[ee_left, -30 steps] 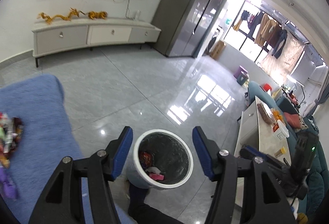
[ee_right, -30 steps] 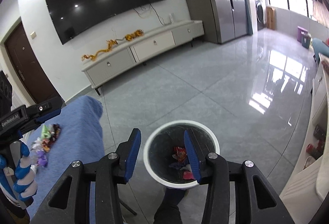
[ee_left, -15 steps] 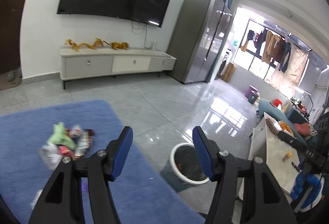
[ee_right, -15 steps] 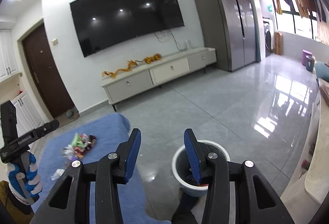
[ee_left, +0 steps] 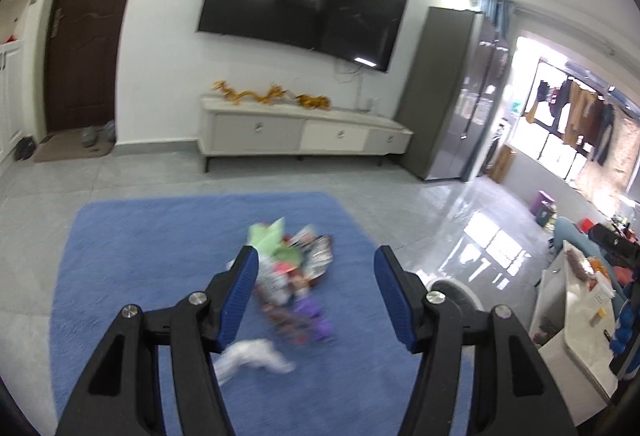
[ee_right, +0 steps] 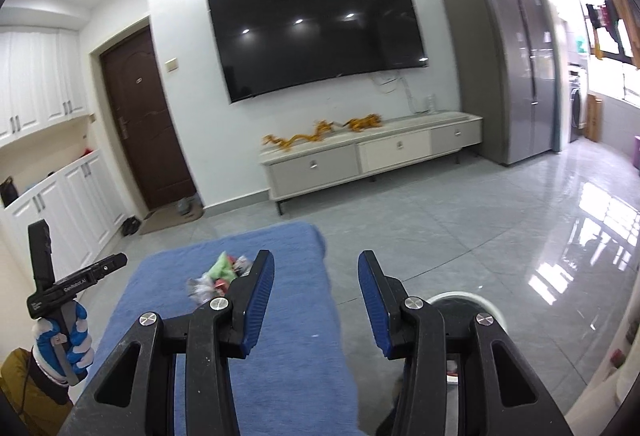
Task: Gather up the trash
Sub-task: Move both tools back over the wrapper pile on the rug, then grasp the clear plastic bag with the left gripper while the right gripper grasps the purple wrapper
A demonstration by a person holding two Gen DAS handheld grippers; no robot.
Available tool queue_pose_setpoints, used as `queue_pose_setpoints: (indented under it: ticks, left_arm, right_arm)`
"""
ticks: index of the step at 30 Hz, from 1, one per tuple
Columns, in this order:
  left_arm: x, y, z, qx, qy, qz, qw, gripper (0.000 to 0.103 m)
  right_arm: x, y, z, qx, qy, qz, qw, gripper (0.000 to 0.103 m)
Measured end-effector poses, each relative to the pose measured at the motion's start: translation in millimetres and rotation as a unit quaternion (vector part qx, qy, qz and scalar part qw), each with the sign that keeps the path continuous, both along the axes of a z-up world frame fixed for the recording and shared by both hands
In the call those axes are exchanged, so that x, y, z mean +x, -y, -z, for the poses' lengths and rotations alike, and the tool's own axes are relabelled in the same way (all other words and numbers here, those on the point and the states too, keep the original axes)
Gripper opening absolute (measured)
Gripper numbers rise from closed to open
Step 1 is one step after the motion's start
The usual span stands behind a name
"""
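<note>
Left tongs (ee_left: 314,286) hang above the blue rug (ee_left: 132,260), jaws apart w/ nothing between them; the blue pads frame the trash pile (ee_left: 290,276) lying further off on the rug. Pile = crumpled wrappers: pale green paper on top, silvery foil packs, red bits, a purple piece nearer the camera. It's blurred, so no brand or print can be read. A white crumpled tissue (ee_left: 252,356) lies apart from the pile, close to the camera.

Right tongs (ee_right: 316,300) also stand parted, empty, over the rug's right edge. The white-rimmed bin (ee_right: 466,302) sits on the grey tile floor (ee_right: 500,220) just beside the rug, mostly hidden behind the right jaw arm; contents can't be made out. In the right wrist view the pile shows small, mid-rug, left of the tongs.

At left of that view a gloved hand (ee_right: 60,342) (blue/white glove) grips the other tool's handle; the handle carries white lettering, too small to read.

Background: wall TV (ee_right: 316,36), no logo legible; low cabinet (ee_right: 372,156) w/ gold dragon ornaments (ee_right: 298,138) on top.
</note>
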State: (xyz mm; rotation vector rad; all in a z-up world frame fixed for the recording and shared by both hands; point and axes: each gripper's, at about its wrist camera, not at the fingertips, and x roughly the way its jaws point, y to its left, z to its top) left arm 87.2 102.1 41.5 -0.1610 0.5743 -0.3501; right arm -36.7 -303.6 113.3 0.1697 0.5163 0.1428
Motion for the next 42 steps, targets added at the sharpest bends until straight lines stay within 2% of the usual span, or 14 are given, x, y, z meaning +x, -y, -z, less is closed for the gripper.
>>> queue_pose_setpoints:
  ticks: [3, 10, 15, 28, 30, 32, 35, 38, 42]
  left_arm:
    - [4.5, -21.0, 29.9, 0.008, -0.025, -0.006, 0.9996, 0.058]
    - [18.0, -30.6, 104.9, 0.036, -0.086, 0.002, 0.9956, 0.058]
    - [32.6, -24.4, 133.2, 0.037, -0.116, 0.004, 0.9925, 0.058]
    - [68.8, -0.1, 179.4, 0.060, -0.153, 0.038, 0.9857, 0.057]
    - [70.0, -2.1, 179.7, 0.053, -0.149, 0.038, 0.9866, 0.052]
    - [71.5, -7.9, 180.1, 0.038, -0.149, 0.038, 0.9873, 0.038]
    - [74.0, -18.1, 181.3, 0.004, -0.154, 0.035, 0.9875, 0.028]
    - [73.1, -21.4, 181.2, -0.006, -0.154, 0.032, 0.9876, 0.026]
    - [71.5, -19.0, 180.2, 0.000, -0.150, 0.032, 0.9882, 0.025]
  right_arm:
    - [23.9, -20.9, 20.2, 0.005, -0.023, -0.022, 0.999, 0.041]
    - [62.0, -68.5, 68.5, 0.014, -0.083, -0.070, 0.994, 0.041]
    - [85.7, -96.8, 103.8, 0.011, -0.122, -0.100, 0.987, 0.041]
    - [150.0, -157.0, 178.1, 0.009, -0.194, -0.171, 0.966, 0.041]
    - [156.5, -163.9, 187.2, 0.009, -0.203, -0.180, 0.963, 0.041]
    - [162.5, -170.4, 195.8, 0.010, -0.210, -0.188, 0.960, 0.041]
    - [169.7, -180.6, 208.5, 0.010, -0.220, -0.202, 0.954, 0.041]
    - [174.2, -188.7, 216.1, 0.011, -0.228, -0.213, 0.950, 0.041]
    - [181.0, -194.2, 226.0, 0.010, -0.238, -0.216, 0.947, 0.041]
